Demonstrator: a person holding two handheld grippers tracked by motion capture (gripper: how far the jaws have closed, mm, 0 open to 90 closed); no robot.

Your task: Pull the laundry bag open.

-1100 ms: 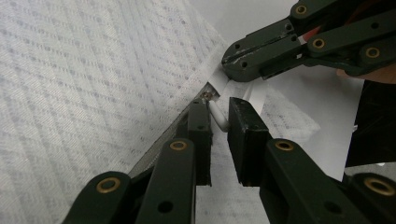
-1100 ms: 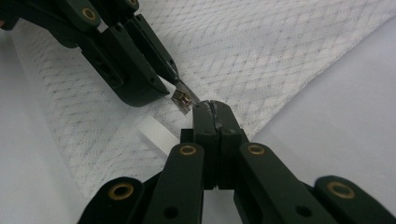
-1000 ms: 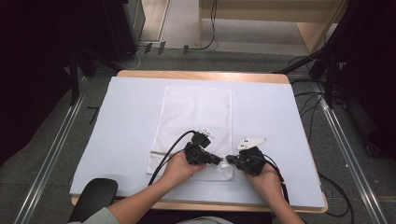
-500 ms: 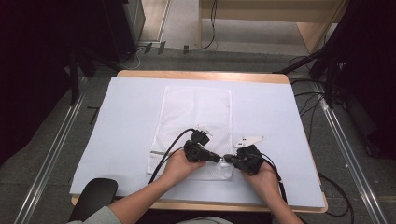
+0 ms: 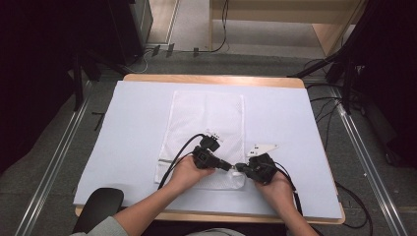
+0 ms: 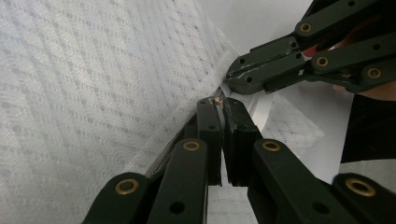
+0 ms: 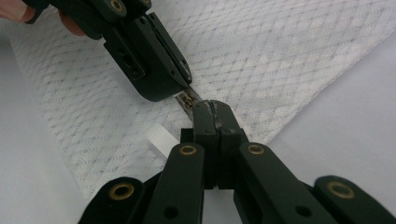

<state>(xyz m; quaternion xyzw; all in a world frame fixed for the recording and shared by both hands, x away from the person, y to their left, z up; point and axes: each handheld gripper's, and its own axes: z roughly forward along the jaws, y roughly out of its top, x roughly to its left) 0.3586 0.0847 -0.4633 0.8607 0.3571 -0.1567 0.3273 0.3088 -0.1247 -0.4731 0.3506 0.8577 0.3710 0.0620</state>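
Observation:
A white mesh bag (image 5: 206, 118) lies flat on the white table cover, its zipper running along the near edge. My left gripper (image 5: 227, 165) is shut on the small metal zipper pull (image 6: 217, 99), near the bag's near right corner. Facing it tip to tip, my right gripper (image 5: 239, 167) is shut on the bag's edge (image 7: 205, 103) just past the pull. In the right gripper view the left gripper (image 7: 187, 88) comes in from the upper left. A white ribbon tab (image 7: 161, 140) sticks out of the bag beside the jaws.
The white cover (image 5: 123, 147) spans the wooden table (image 5: 211, 78). A black rounded object (image 5: 98, 201) sits at the near left corner. Cables (image 5: 324, 113) trail off the right side, and metal rails (image 5: 54, 162) run along the floor.
The left hand has shifted slightly, away from the near edge. Both grippers remain shut, tip to tip at the bag's near right corner.

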